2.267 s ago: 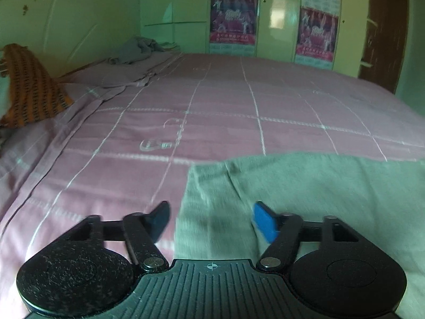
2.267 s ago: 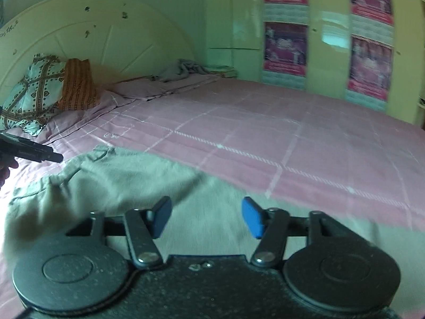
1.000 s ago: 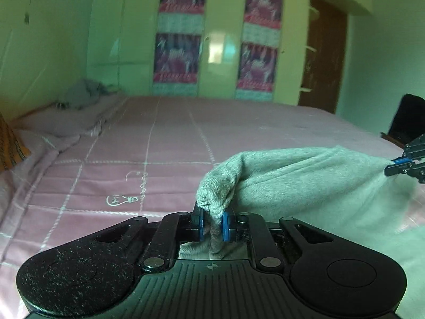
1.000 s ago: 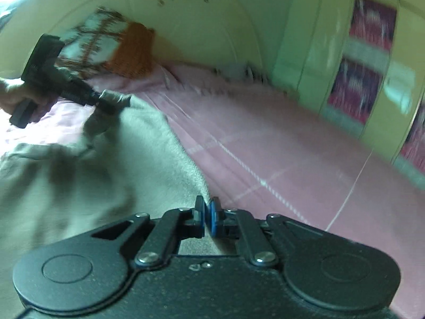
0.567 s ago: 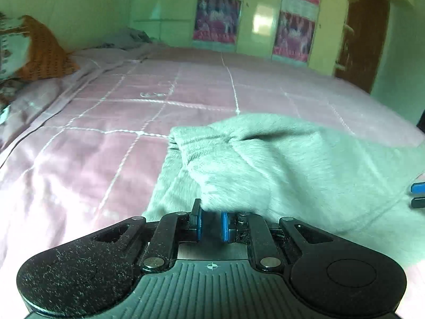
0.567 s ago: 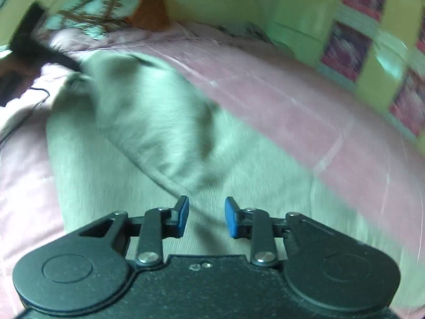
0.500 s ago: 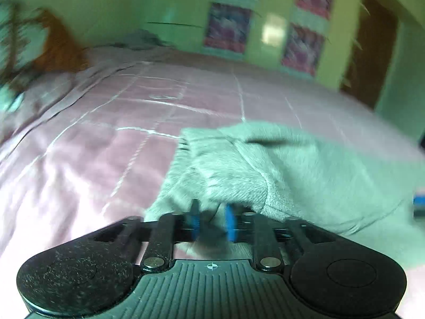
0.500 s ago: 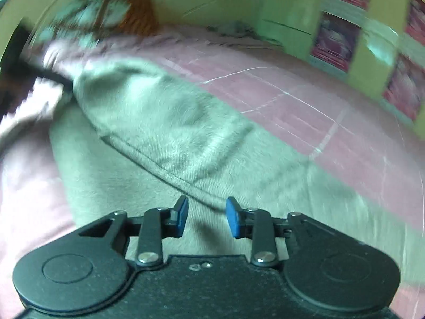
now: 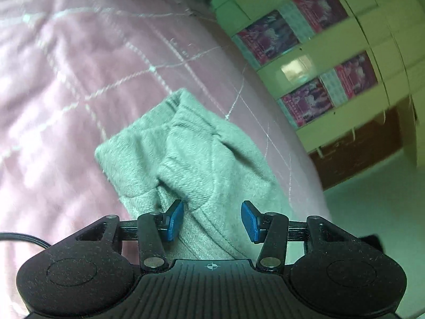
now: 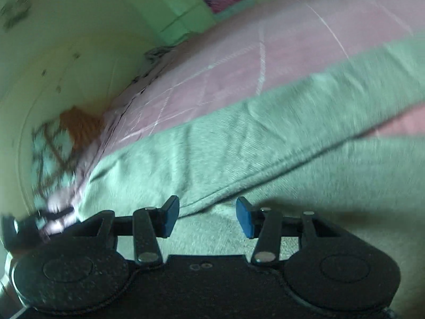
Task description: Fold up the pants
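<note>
Grey fleece pants (image 9: 202, 159) lie on a pink checked bed (image 9: 66, 79), one layer doubled over another along a stitched seam, suggesting a first fold made and more to come. The left claw (image 9: 209, 220) and right claw (image 10: 207, 216) both hover spread wide over the soft, napped fabric, gripping nothing.

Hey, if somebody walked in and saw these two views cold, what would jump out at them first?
The grey pants lying folded over on the pink checked bedsheet, one layer's edge lying across the other in the right wrist view. Next, both tools open just above the fabric: the left tool and the right tool. Then the purple posters on the wardrobe doors.
</note>
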A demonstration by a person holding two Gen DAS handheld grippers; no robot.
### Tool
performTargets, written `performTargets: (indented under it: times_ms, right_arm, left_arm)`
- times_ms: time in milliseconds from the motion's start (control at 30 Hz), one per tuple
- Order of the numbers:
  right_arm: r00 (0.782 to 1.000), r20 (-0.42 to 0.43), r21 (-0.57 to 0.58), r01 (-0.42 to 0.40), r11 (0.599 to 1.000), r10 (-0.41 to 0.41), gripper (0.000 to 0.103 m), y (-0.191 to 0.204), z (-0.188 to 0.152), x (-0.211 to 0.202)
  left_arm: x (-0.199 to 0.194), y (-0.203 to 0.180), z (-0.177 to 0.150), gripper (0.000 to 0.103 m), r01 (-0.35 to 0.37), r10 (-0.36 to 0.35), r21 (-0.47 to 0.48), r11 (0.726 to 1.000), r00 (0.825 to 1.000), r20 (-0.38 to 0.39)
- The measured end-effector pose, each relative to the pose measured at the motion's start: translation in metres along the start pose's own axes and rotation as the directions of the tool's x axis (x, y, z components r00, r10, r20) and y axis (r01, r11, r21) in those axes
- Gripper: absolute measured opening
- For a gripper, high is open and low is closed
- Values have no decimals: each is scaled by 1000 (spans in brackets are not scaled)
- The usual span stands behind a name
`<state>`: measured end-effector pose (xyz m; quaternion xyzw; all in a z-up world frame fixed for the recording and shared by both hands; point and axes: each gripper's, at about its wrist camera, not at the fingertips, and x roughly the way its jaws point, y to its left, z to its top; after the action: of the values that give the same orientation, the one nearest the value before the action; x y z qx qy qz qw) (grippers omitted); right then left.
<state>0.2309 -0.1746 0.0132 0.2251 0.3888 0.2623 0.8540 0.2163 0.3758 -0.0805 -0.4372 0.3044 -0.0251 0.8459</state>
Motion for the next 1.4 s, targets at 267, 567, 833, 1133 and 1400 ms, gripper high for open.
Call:
performTargets:
  times_ms: [267, 567, 833, 1133, 1400]
  right_arm:
    - [999, 28, 115, -33, 993, 30, 46, -17, 2, 19]
    - [998, 32, 257, -62, 964, 56, 5, -22, 21, 41]
    - [984, 64, -38, -165, 986, 167, 5, 58, -20, -50]
    - [996, -77, 6, -54, 999, 55, 7, 50, -66, -7]
    - [996, -56, 105, -58, 993, 65, 36, 42, -40, -28]
  left_arm:
    - [14, 6, -22, 35, 43, -42, -9, 999, 995, 92]
    - [13, -18, 7, 22, -6, 3, 47, 999, 998, 67]
    - [-47, -5, 29, 22, -66, 72, 176, 982, 997, -28]
    - [-41, -7, 14, 22, -192, 201, 188, 963, 979, -32]
    - [-77, -50, -21, 52, -335, 315, 263, 905, 942, 115]
